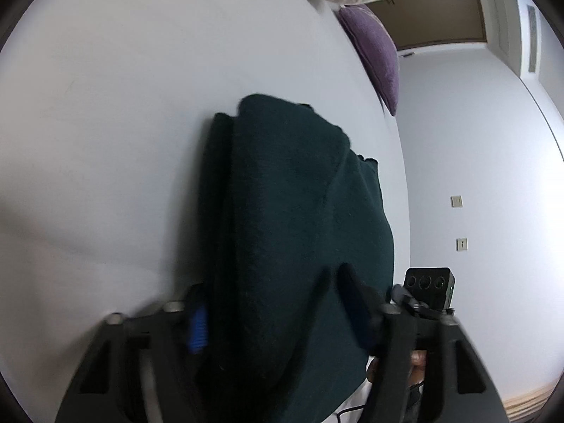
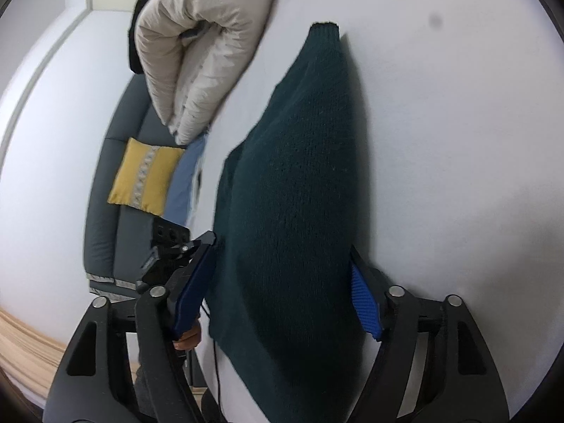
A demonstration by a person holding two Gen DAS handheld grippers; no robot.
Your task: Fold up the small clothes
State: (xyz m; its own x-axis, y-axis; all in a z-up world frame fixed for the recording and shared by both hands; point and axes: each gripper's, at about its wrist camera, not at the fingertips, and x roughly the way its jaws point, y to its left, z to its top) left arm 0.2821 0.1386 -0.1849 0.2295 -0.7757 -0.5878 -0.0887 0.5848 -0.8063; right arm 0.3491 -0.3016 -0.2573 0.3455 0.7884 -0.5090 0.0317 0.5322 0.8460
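A dark green knit sweater [image 1: 296, 211] lies folded in a long bundle on the white table [image 1: 105, 141]. My left gripper [image 1: 275, 320] is at its near end, and the thick fold fills the gap between the blue pad [image 1: 197, 331] and the other finger, which presses a crease into the knit. In the right wrist view the same sweater [image 2: 292, 194] runs away from me between the fingers of my right gripper [image 2: 282, 289]. Its blue pads [image 2: 365, 303] straddle the sweater's edges without squeezing it. A hand [image 2: 187, 342] shows below the left finger.
A beige padded jacket [image 2: 197, 53] lies folded at the table's far end. A purple cushion [image 1: 377, 53] sits by the table's edge. Beyond the edge stand a grey sofa [image 2: 105, 211] with a yellow cushion [image 2: 144, 176], and a wooden floor.
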